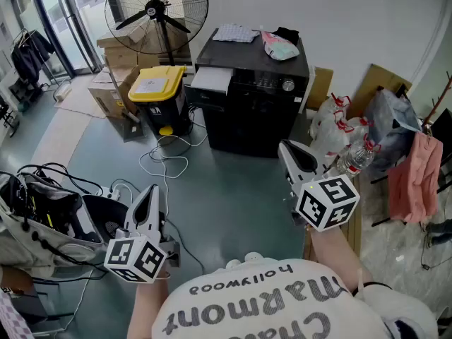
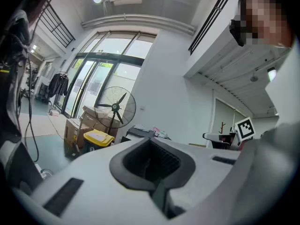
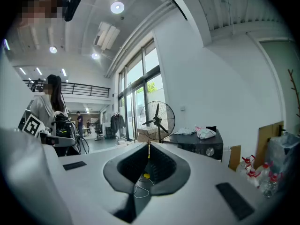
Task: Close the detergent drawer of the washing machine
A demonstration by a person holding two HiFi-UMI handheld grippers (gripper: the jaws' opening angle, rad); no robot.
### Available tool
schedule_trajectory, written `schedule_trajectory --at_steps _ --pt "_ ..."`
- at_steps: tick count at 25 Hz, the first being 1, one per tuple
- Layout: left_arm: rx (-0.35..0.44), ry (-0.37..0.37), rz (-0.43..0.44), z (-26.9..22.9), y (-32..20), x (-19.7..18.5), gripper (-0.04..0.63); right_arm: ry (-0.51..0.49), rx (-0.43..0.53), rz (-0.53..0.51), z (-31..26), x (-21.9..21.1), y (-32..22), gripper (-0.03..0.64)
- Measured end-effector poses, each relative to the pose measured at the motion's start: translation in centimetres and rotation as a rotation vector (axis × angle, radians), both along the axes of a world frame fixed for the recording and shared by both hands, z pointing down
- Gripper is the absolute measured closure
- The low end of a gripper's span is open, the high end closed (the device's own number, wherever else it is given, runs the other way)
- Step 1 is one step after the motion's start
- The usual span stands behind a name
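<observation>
Drawer [image 1: 210,80] out, jutting from the top left of the black washing machine [image 1: 258,111] across the floor. Left gripper [image 1: 150,191] hangs well short of it, fingers clenched on nothing. Right gripper [image 1: 288,149] sits nearer the machine's front, not touching, fingers pressed together too, empty. Yellow bin [image 1: 159,85] stands just beside the drawer.

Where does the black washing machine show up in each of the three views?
Head view: the washing machine stands at upper centre, against the wall.
Left gripper view: it is small and left of centre, just above the gripper's body.
Right gripper view: it is right of centre, with its knob facing the camera.
Shared landmark: the standing fan is to the machine's left in all three views.
</observation>
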State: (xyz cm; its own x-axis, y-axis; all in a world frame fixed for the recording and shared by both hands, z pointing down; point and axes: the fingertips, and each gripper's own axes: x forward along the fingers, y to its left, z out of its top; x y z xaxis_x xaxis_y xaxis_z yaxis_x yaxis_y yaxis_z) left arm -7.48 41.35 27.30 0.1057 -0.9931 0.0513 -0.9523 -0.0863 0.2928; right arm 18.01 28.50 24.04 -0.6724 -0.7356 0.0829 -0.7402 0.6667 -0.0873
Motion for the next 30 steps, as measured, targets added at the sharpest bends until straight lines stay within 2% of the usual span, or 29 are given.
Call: schedule_trajectory --at_steps 8,13,17,24,30 --pt "-0.003 0.003 0.013 -0.5 -0.1 -0.7 0.588 0.003 -0.006 0.003 -0.1 -0.6 0.2 0.583" --pt "-0.007 0.028 0.019 -0.4 -0.9 -1.2 0.588 -0.042 -0.03 0.006 -0.3 -0.9 -0.3 0.583" --pt "-0.024 0.053 0.019 0.9 -2.0 -1.5 0.588 -0.028 -0.051 0.014 0.8 -1.0 -1.3 0.583" --pt "-0.049 0.064 0.013 2.5 -5.5 -2.3 0.588 -0.021 -0.071 0.013 2.4 -2.0 -5.6 0.583" --pt "-0.04 0.065 -0.025 1.8 -10.6 -3.2 0.588 -0.027 -0.074 -0.023 2.4 -3.1 -11.8 0.583"
